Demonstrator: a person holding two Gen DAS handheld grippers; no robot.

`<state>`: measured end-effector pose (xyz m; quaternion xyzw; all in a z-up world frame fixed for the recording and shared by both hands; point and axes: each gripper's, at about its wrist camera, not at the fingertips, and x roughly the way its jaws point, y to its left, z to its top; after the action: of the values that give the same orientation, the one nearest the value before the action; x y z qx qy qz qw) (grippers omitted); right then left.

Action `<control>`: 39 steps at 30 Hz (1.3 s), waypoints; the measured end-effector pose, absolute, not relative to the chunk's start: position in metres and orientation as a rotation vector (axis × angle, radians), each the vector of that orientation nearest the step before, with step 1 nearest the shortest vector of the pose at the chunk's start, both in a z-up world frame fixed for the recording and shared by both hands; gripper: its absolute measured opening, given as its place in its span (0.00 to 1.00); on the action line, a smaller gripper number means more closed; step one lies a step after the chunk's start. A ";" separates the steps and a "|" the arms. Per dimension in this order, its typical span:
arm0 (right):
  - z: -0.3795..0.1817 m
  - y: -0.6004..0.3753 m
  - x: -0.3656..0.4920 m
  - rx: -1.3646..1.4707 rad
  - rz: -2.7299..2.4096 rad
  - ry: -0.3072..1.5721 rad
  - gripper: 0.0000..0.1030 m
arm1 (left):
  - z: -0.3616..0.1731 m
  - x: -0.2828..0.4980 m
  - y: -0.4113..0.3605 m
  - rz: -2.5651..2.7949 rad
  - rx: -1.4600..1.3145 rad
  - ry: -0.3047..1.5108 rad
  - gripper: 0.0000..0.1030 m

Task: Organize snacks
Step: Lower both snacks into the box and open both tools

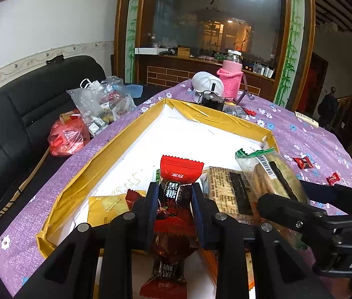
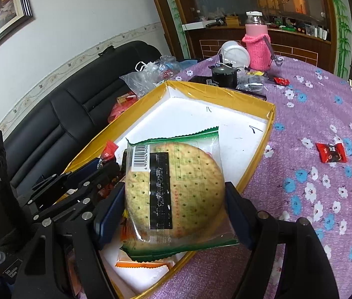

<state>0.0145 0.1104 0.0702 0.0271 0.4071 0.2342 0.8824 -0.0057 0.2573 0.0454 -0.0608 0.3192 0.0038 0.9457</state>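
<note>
My left gripper (image 1: 174, 200) is shut on a red and black wrapped candy (image 1: 176, 194), held upright over the near end of the yellow-rimmed white box (image 1: 116, 147). My right gripper (image 2: 173, 199) is shut on a clear packet of round crackers (image 2: 176, 189) with a green edge, held above the same box (image 2: 225, 97). In the left wrist view that cracker packet (image 1: 270, 174) and the right gripper's arm show at the right. In the right wrist view the left gripper (image 2: 93, 172) is at the left, over the box. Other snack packets lie in the box beneath both.
Loose red candies (image 2: 331, 152) lie on the purple flowered tablecloth (image 2: 313, 114) right of the box. A pink-sleeved bottle (image 2: 257, 44), a white dish and a dark jar stand at the table's far end. Plastic bags (image 1: 101, 104) sit on the black sofa at the left.
</note>
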 end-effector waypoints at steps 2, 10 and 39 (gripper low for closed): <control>0.067 0.110 0.017 0.063 0.488 0.855 0.74 | 0.045 -0.005 0.257 0.013 -0.121 0.657 0.26; 0.065 0.110 0.021 0.071 0.493 0.858 0.74 | 0.043 -0.002 0.257 0.029 -0.118 0.668 0.26; 0.056 0.129 0.047 0.055 0.440 0.898 0.74 | 0.039 0.002 0.259 0.043 -0.121 0.694 0.26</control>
<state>0.0468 0.1293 0.0564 0.0262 0.4306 0.2109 0.8771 0.0024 0.2588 0.0386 -0.0593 0.3400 0.0210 0.9383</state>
